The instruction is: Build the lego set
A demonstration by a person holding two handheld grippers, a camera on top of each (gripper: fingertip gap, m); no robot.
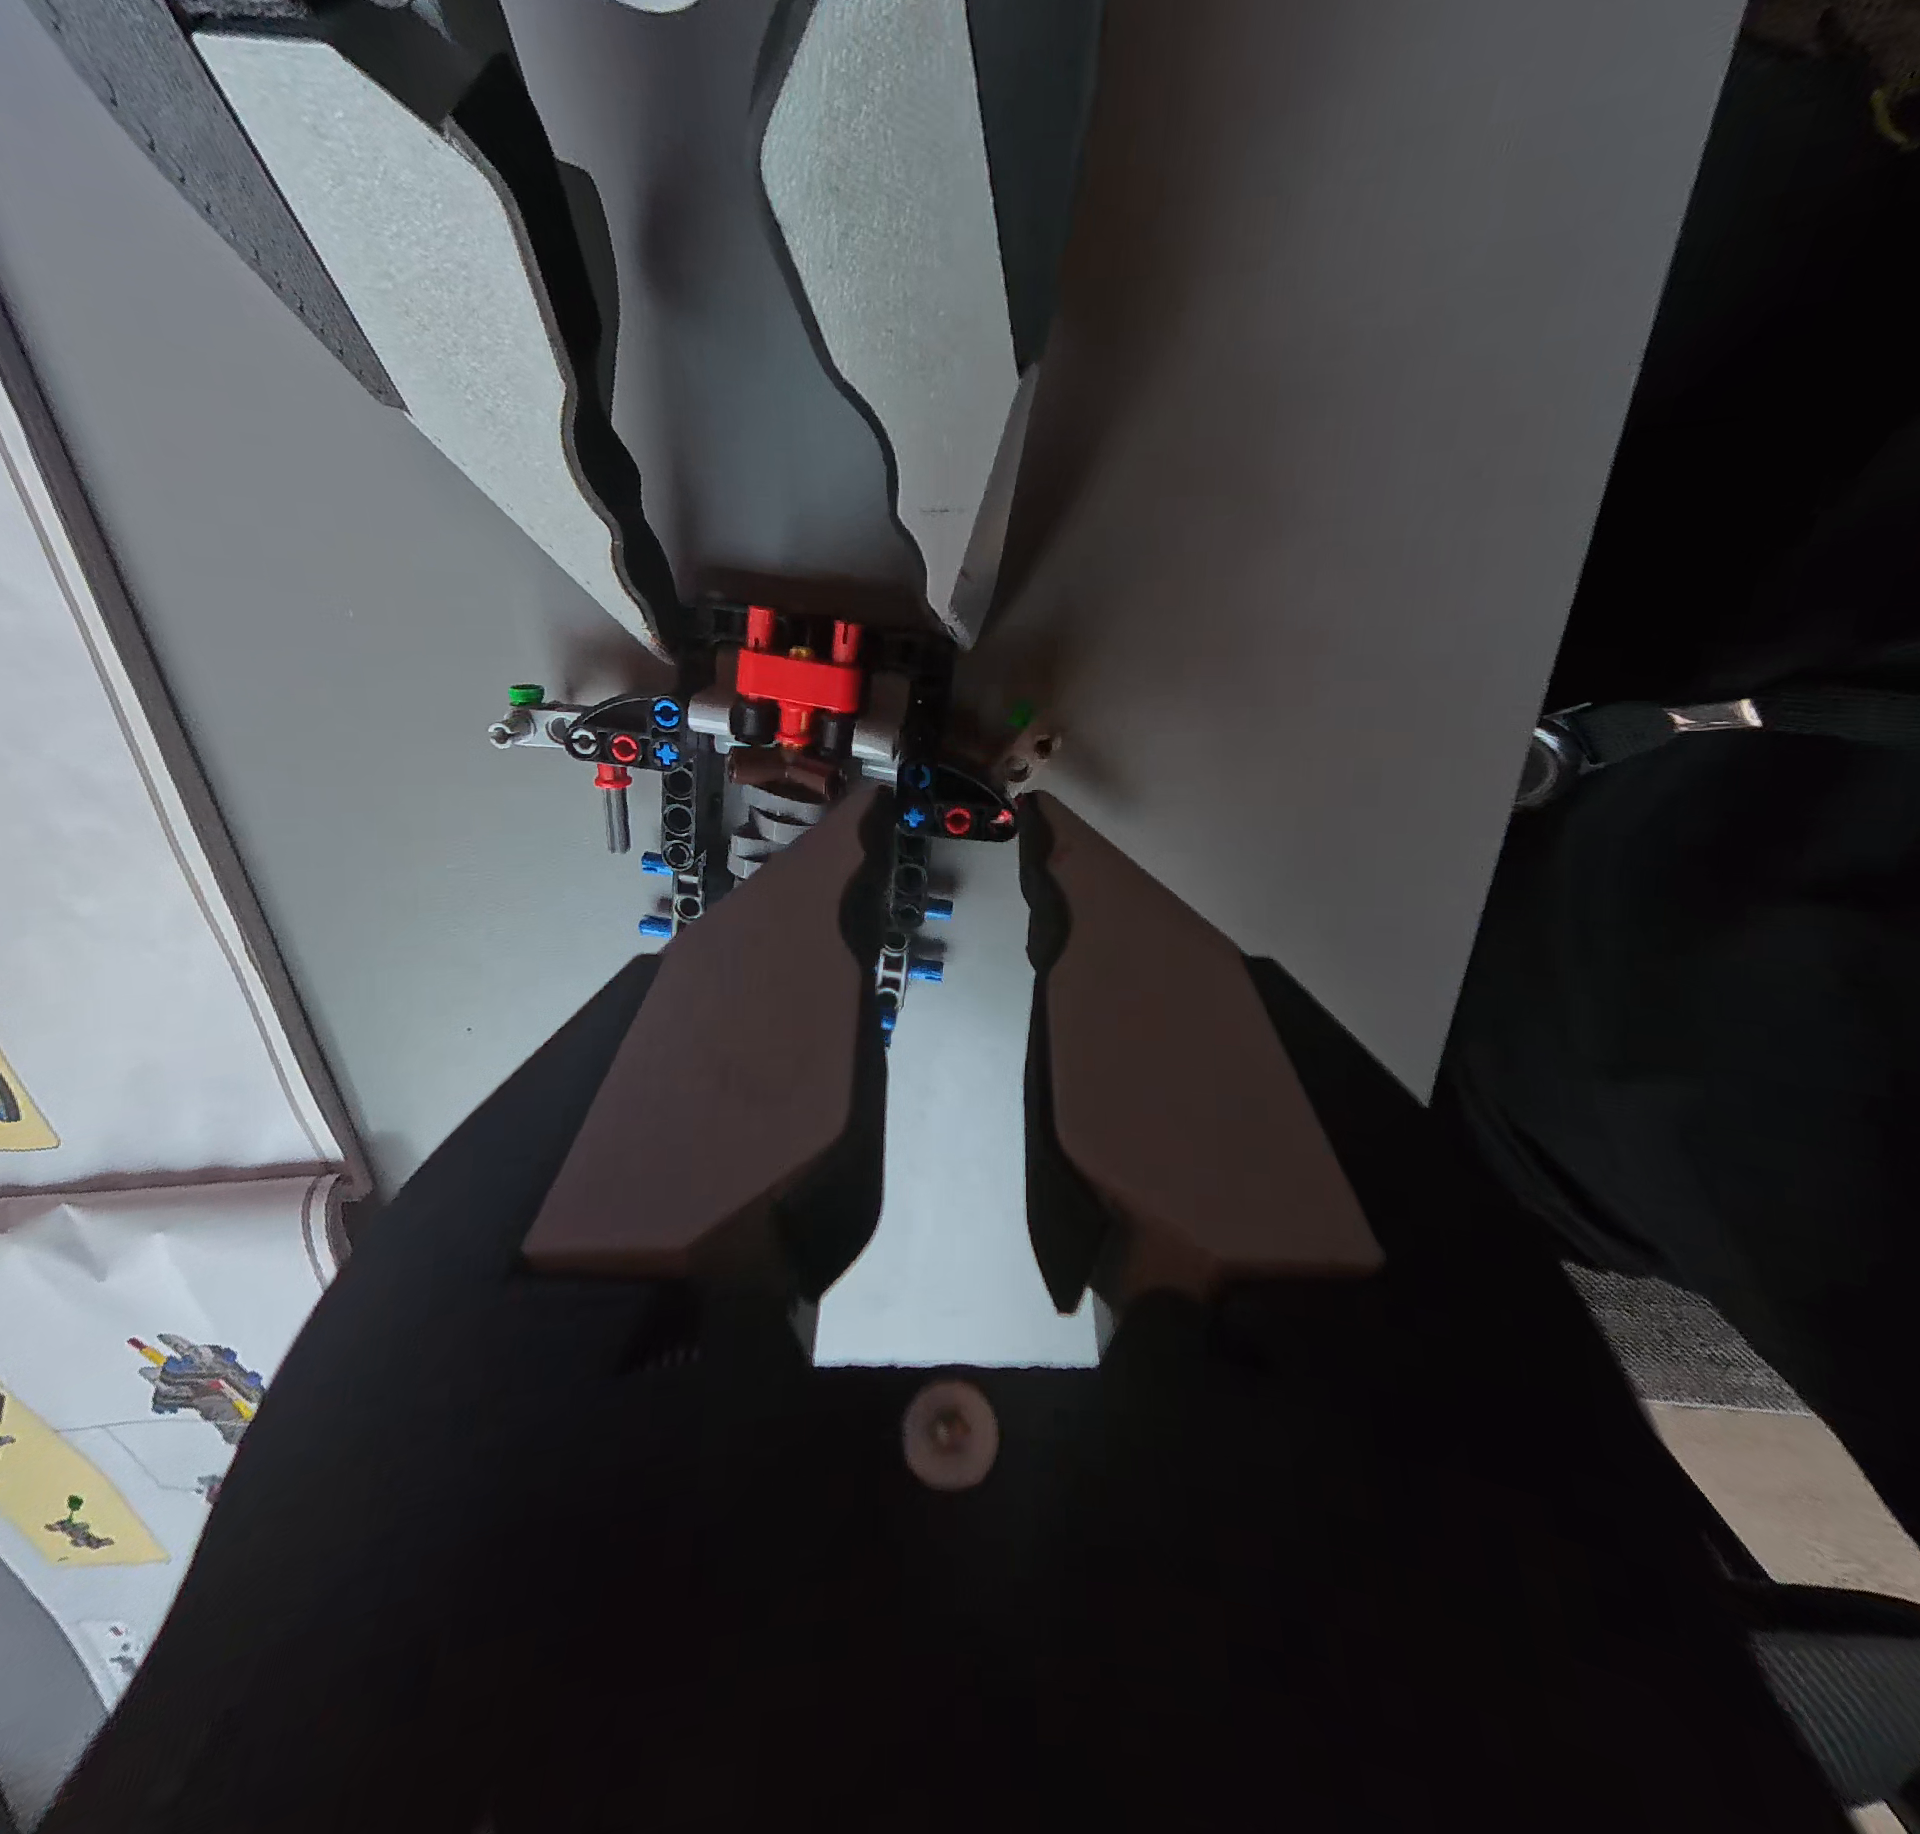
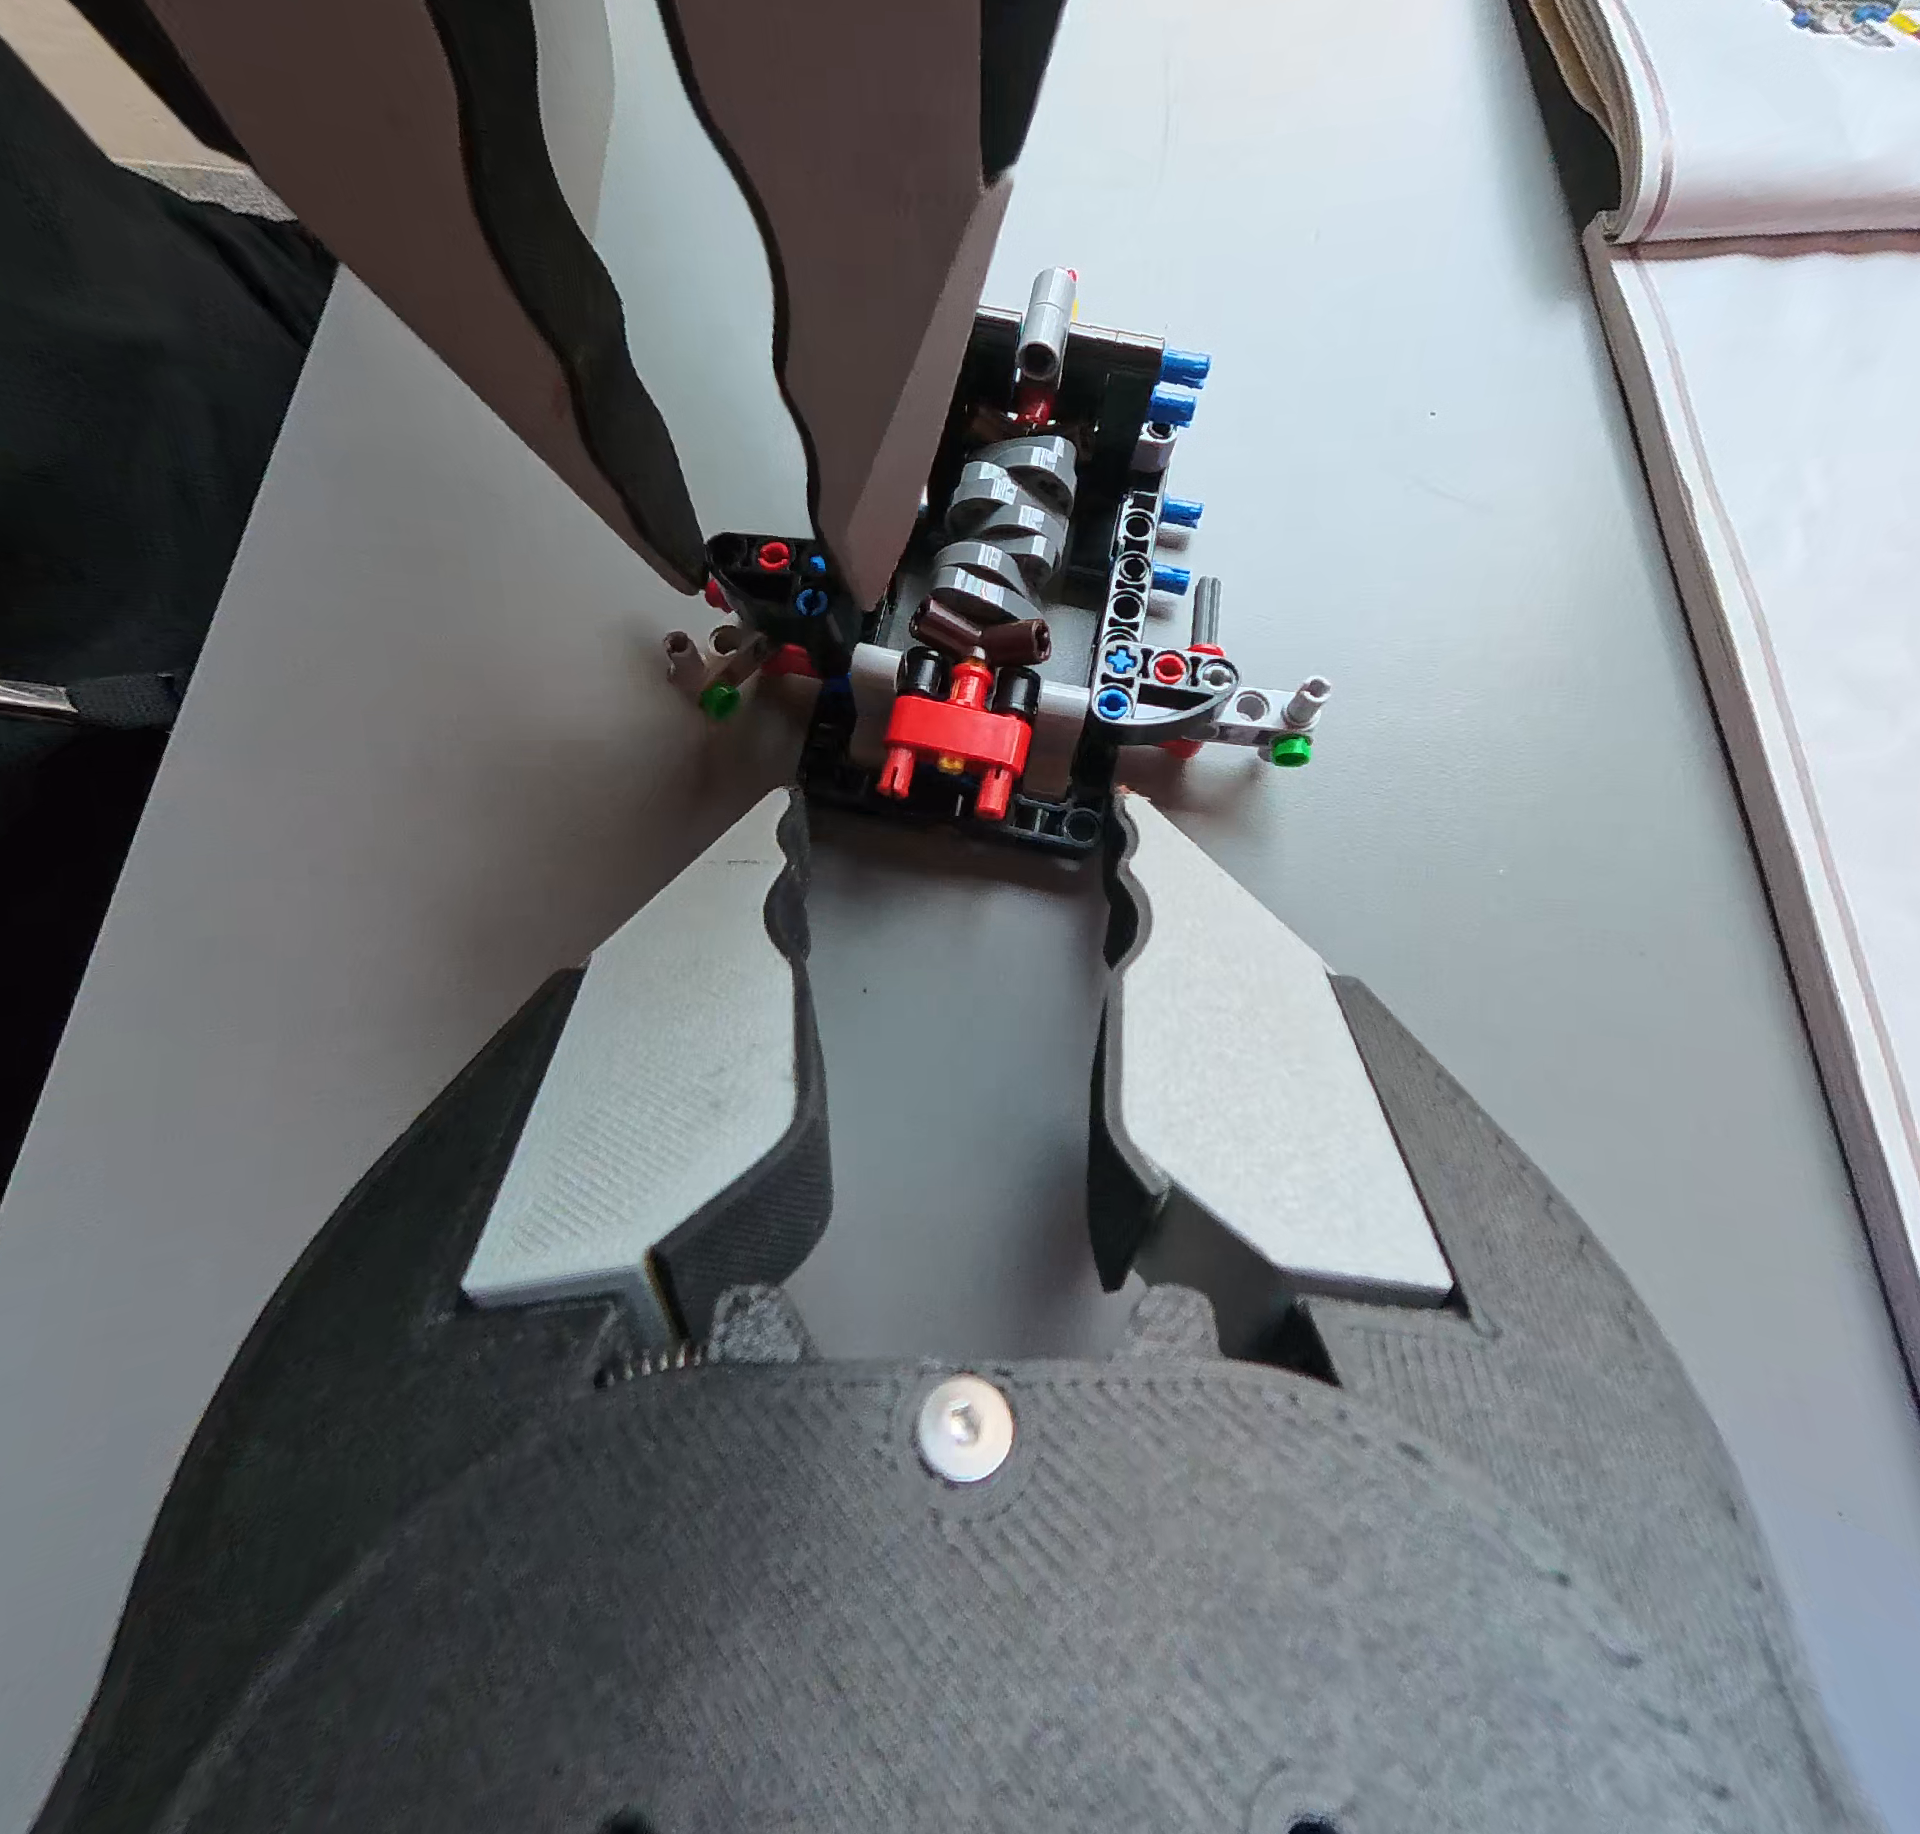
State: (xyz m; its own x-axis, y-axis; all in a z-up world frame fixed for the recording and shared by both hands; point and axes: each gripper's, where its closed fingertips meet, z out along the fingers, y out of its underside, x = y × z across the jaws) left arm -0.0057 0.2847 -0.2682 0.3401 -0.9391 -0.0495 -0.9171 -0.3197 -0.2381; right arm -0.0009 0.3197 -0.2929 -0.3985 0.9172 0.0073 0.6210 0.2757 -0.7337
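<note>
1. Mid-build, by the look of it: half-done lego frame (image 2: 997, 631) flat on the grey counter (image 2: 1351, 226), manual (image 2: 1787, 122) open at 1 o'clock in the right wrist view.
2. Right gripper (image 2: 951, 813) spread wide, fingertips bracketing the frame's near black end, red block (image 2: 956, 735) just beyond at 12 o'clock. Touching or a hair off: cannot tell.
3. Left gripper (image 1: 940, 797) set to a middling gap, straddling the frame's side beam with the curved black link (image 1: 961, 808) between the tips. Firmly clamped or merely around it: cannot tell.
4. Seen from the right wrist view, left fingers (image 2: 883, 496) coming in from 11 o'clock, down on the far-left corner.
5. Likely step: steadying the frame from both ends, ready to seat a part.
6. Next move calls for a firm squeeze across the near end, no twisting, blue pins (image 2: 1184, 371) kept clear.
</note>
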